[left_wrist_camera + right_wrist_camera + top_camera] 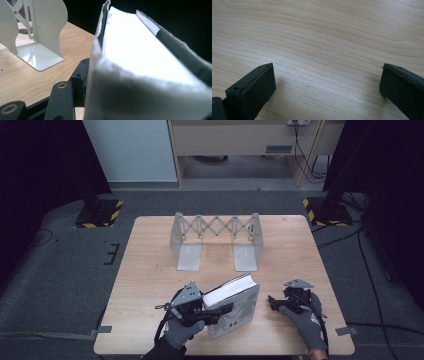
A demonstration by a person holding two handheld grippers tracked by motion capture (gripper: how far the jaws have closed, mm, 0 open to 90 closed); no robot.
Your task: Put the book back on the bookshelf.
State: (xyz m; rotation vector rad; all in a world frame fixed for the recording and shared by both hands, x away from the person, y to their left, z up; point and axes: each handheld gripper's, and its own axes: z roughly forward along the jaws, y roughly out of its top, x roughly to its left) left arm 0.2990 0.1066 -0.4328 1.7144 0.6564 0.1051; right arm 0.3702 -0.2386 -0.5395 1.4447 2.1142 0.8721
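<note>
Landmark: the expanding metal book rack [215, 240], standing at the far middle of the wooden table [150, 265].

Left gripper [220, 312], near edge of the table, well in front of the rack's left foot plate. Its jaws are closed on the book [235, 302], gripping across the page block at the book's left end. The left gripper view shows the white page edges [140, 65] wedged right up against the jaw, covers flaring at either side.

Book: stands tilted, grey cover facing the person, pages uppermost, well in front of the rack and roughly in line with the gap between its two foot plates. One lower edge seems to rest on the table; cannot tell for certain.

Handling, as a judgement: thick, so fairly heavy for a one-ended grip. The block is stiff when squeezed shut, but the covers look soft and ragged and would splay or slide if pinched alone. Best hold is across the full thickness near the spine, both covers included. A glossy cover could slip under its own weight.

Right gripper [276, 301], in front of the rack's right foot plate, just beside the book's right end but apart from it. Jaws spread wide over bare wood, nothing between them.
</note>
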